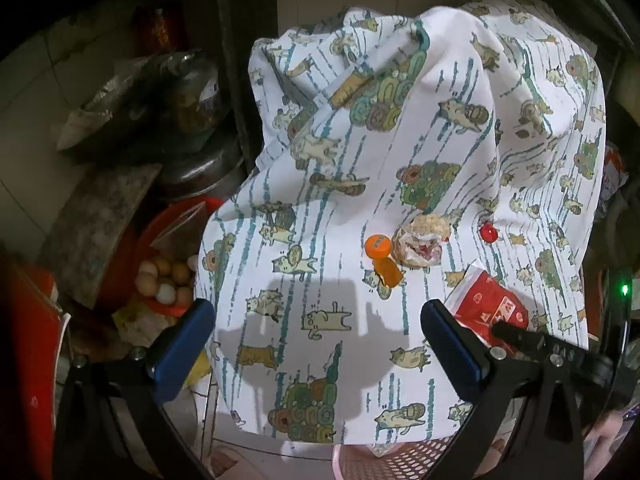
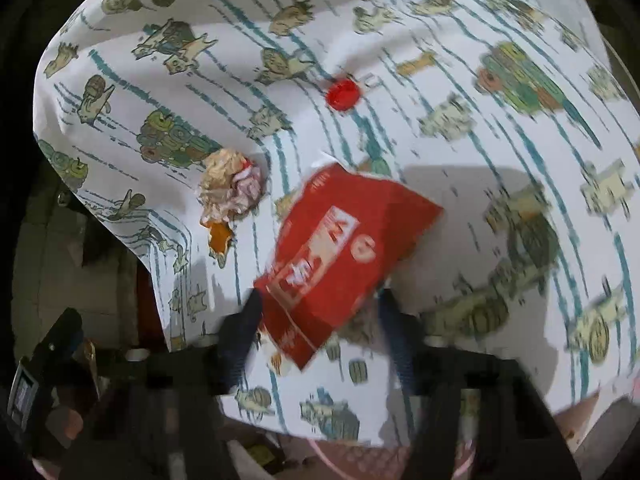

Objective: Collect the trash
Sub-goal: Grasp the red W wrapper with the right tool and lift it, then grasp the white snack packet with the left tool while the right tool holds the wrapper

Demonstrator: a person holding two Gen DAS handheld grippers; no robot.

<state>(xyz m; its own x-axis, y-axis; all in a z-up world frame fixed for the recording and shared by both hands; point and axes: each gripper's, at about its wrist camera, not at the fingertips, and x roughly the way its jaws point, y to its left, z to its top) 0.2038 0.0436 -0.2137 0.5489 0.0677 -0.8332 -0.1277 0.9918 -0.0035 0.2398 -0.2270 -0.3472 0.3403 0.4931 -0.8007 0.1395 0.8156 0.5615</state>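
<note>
Trash lies on a cat-print cloth. An orange bottle cap, an orange scrap, a crumpled paper ball and a small red cap sit mid-cloth. My left gripper is open and empty above the near cloth. My right gripper is shut on a red snack wrapper, fingers either side of its lower end; the view is blurred. The wrapper also shows in the left wrist view, with the right gripper's black tip on it. The paper ball and red cap lie beyond.
Left of the cloth are a red bowl of eggs, a metal pot, jars and bags. A pink perforated basket shows under the cloth's near edge. Dark clutter lies at the right.
</note>
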